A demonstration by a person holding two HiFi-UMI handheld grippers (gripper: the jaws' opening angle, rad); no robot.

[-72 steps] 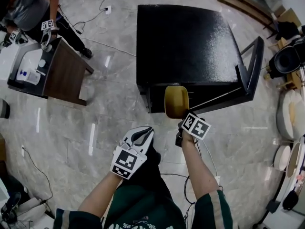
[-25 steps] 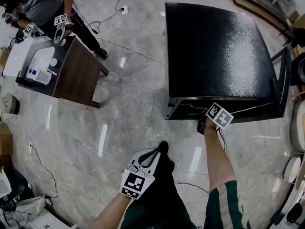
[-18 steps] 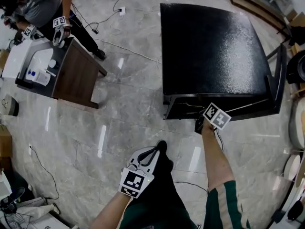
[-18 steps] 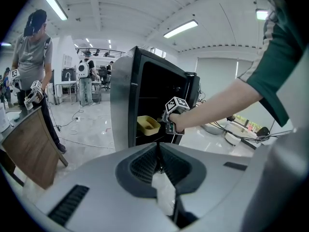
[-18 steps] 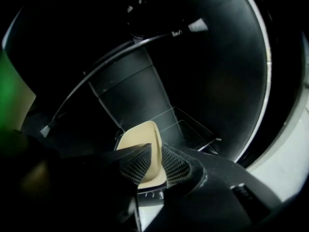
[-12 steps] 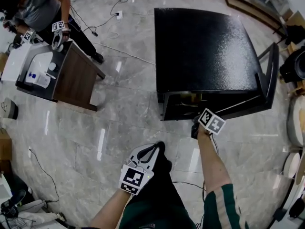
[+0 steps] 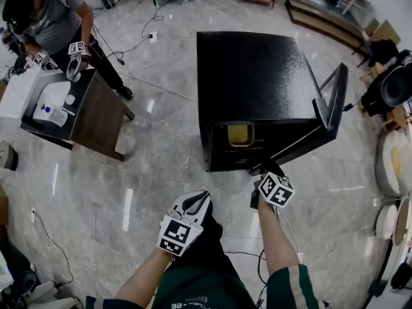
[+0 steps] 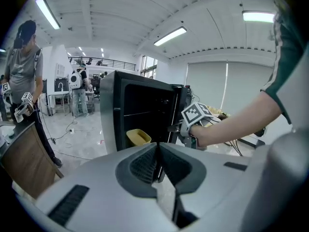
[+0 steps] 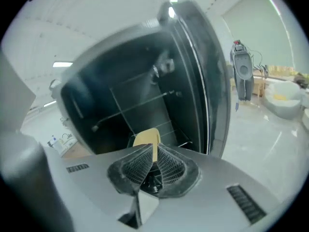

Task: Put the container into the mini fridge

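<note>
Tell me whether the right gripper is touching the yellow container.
Apart. The head view shows the yellow container inside the mini fridge, while the right gripper hangs outside its front, with a clear gap.

The yellow container (image 7: 239, 134), earlier gripped by the right tool (image 7: 265, 170), now sits inside the mini fridge (image 7: 257, 76). The tool is pulled back toward the lower frame, jaws together and empty.

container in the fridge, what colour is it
Yellow. The container shows best in the left gripper view, sitting on a shelf inside the black fridge.
</note>
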